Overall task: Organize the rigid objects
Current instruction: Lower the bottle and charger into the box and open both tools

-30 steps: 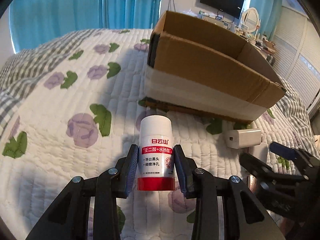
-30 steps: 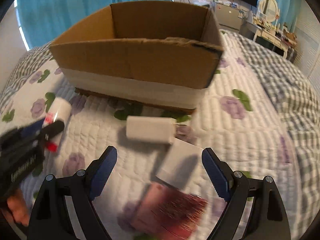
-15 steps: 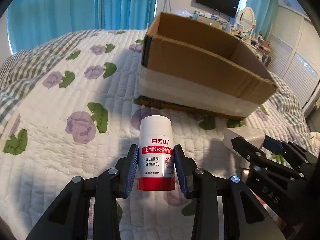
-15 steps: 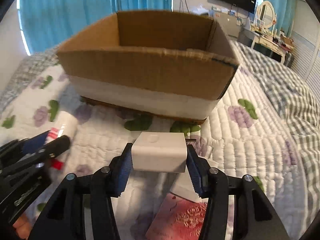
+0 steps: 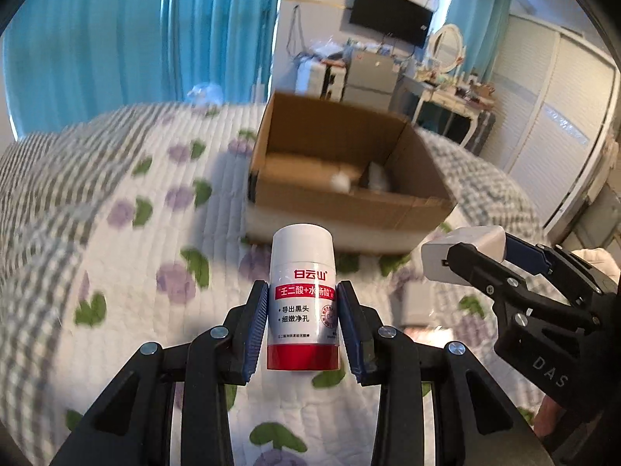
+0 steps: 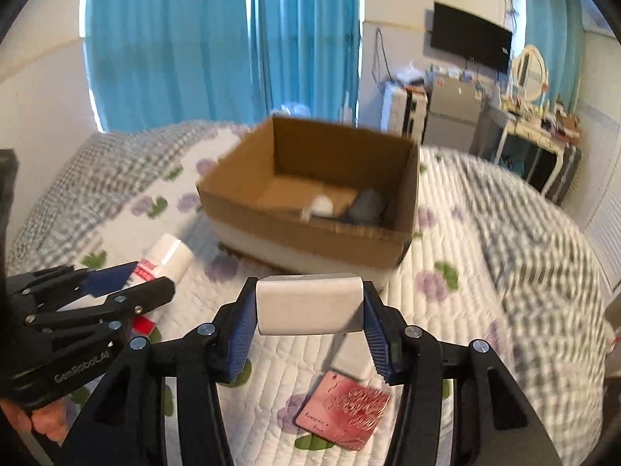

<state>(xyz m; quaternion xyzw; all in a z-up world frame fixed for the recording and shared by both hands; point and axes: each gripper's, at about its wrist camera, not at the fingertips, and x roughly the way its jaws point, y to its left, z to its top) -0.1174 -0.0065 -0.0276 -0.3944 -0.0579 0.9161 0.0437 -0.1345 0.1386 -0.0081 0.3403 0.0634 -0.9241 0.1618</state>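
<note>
My left gripper [image 5: 303, 324] is shut on a white bottle with a red base [image 5: 302, 299] and holds it above the quilt; the bottle also shows in the right wrist view [image 6: 165, 258]. My right gripper [image 6: 309, 324] is shut on a white charger block [image 6: 309, 305], also held above the quilt; the block shows at the right of the left wrist view [image 5: 464, 250]. An open cardboard box [image 6: 310, 229] sits on the bed ahead of both grippers, with a white and a grey object inside.
A pink card [image 6: 343, 411] and a small white box [image 6: 353, 353] lie on the flowered quilt [image 6: 446, 310] below my right gripper. Blue curtains, a dresser and a wall TV stand behind the bed.
Both grippers have risen with their objects; the box now shows from above, its inside visible. One second ago the right gripper was open above the charger block; it has since shut on it.
</note>
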